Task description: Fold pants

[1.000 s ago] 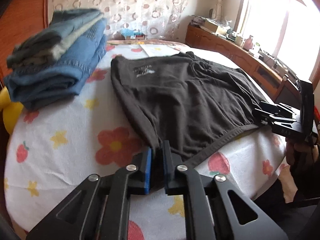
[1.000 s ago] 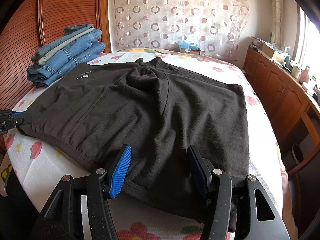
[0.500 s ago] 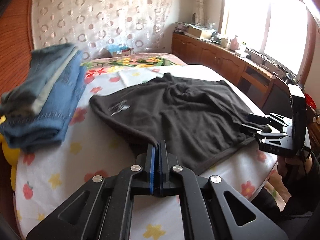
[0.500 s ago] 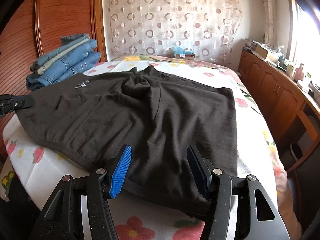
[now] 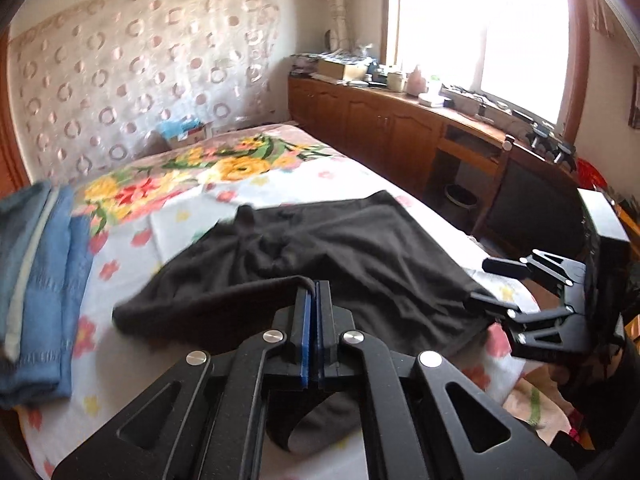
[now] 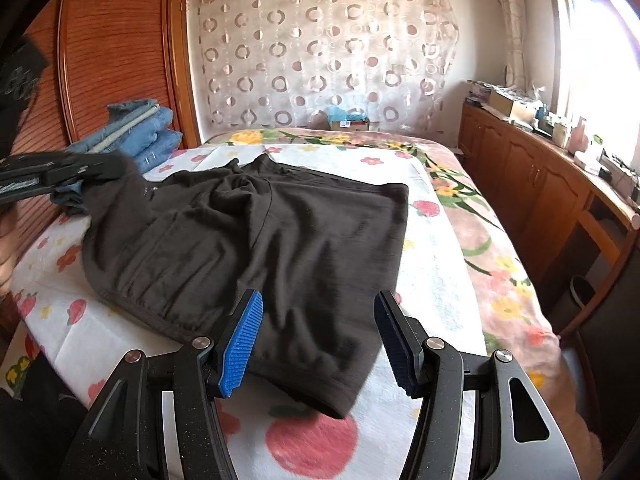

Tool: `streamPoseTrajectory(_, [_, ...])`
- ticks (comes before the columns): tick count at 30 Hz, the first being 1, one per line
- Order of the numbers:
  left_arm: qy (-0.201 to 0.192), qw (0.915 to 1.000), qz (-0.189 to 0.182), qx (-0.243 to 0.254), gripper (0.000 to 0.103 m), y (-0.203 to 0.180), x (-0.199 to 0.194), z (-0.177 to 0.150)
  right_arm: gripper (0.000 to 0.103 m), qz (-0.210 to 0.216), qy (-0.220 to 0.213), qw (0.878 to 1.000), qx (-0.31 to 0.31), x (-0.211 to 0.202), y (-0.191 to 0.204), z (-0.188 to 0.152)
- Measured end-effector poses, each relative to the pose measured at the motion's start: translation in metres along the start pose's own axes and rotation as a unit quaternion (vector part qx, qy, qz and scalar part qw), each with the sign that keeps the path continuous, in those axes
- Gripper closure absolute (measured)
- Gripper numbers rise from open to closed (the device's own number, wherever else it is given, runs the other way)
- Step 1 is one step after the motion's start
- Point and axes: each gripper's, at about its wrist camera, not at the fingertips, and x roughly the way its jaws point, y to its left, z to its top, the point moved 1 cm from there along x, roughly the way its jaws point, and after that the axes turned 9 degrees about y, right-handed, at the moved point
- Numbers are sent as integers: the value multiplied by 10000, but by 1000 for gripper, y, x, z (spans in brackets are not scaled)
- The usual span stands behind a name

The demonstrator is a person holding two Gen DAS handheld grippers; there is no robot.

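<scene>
Jaws: left gripper (image 5: 311,300) pressed together on the waistband edge of the dark brown knit shorts (image 6: 280,240); right gripper (image 6: 318,340) spread, gripping nothing.
Shorts lie on the flower-print bed sheet (image 6: 432,280), left corner lifted off it; the other waistband corner sits between the right blue ribbed pads (image 6: 244,340). Folded blue jeans stack (image 5: 40,280) beside.

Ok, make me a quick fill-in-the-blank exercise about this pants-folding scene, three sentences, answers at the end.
1. The left hand-held gripper is shut on the edge of the dark ____.
2. The right hand-held gripper has its jaws ____ over the near hem.
3. The folded stack beside the dark pants on the bed is made of blue ____.

Missing words: pants; open; jeans
</scene>
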Motion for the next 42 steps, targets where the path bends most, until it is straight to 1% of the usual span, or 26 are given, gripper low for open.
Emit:
streamPoseTrajectory(4, [34, 9999, -52, 120, 100, -14, 10, 19, 43, -11, -23, 10000, 80, -6, -8, -5])
streamPoseTrajectory(8, [12, 9996, -213, 186, 100, -29, 12, 34, 43, -1, -26, 9999, 150, -7, -14, -8])
streamPoseTrajectory(13, [-26, 9982, -371, 461, 100, -59, 13, 51, 43, 67, -48, 9997, 249, -10, -19, -13])
streamPoseTrajectory(16, [18, 9969, -609, 506, 100, -73, 18, 59, 43, 69, -69, 9995, 289, -12, -22, -15])
streamPoseTrajectory(20, [89, 9969, -551, 548, 100, -82, 24, 63, 43, 90, -126, 9991, 393, -14, -29, -18])
streamPoseTrajectory(24, [104, 9976, -411, 547, 100, -84, 25, 61, 43, 103, -139, 9989, 426, -15, -32, -21])
streamPoseTrajectory(26, [115, 9978, -428, 502, 100, -81, 24, 60, 43, 107, -133, 9988, 450, -14, -33, -21])
streamPoseTrajectory(27, [109, 9980, -377, 494, 99, -79, 23, 59, 43, 107, -126, 9988, 462, -14, -33, -22])
streamPoseTrajectory(29, [36, 9985, -179, 509, 85, -76, 21, 56, 43, 113, -112, 9987, 476, -12, -32, -22])
streamPoseTrajectory(30, [20, 9987, -118, 505, 82, -72, 20, 55, 43, 116, -107, 9987, 476, -11, -32, -20])
streamPoseTrajectory(31, [19, 9988, -87, 483, 73, -69, 20, 54, 43, 115, -108, 9988, 472, -11, -32, -19])
streamPoseTrajectory(32, [16, 9990, -64, 431, 58, -64, 19, 52, 43, 109, -110, 9988, 461, -10, -32, -19])
streamPoseTrajectory(33, [-5, 9993, -62, 379, 55, -59, 18, 51, 43, 101, -111, 9989, 453, -10, -32, -18])
streamPoseTrajectory(34, [-10, 9994, -61, 349, 45, -55, 18, 49, 43, 99, -117, 9989, 443, -11, -31, -17])
streamPoseTrajectory(35, [-5, 9995, -57, 296, 27, -50, 18, 46, 43, 99, -124, 9990, 430, -11, -31, -17])
streamPoseTrajectory(36, [-9, 9997, -53, 258, 20, -47, 18, 44, 43, 86, -132, 9990, 410, -12, -31, -16])
streamPoseTrajectory(38, [-3, 9998, -74, 174, 19, -39, 19, 38, 43, 74, -148, 9991, 387, -12, -30, -15])
streamPoseTrajectory(42, [64, 9999, 123, 58, 19, -26, 24, 22, 43, 91, -159, 9992, 367, -11, -28, -13])
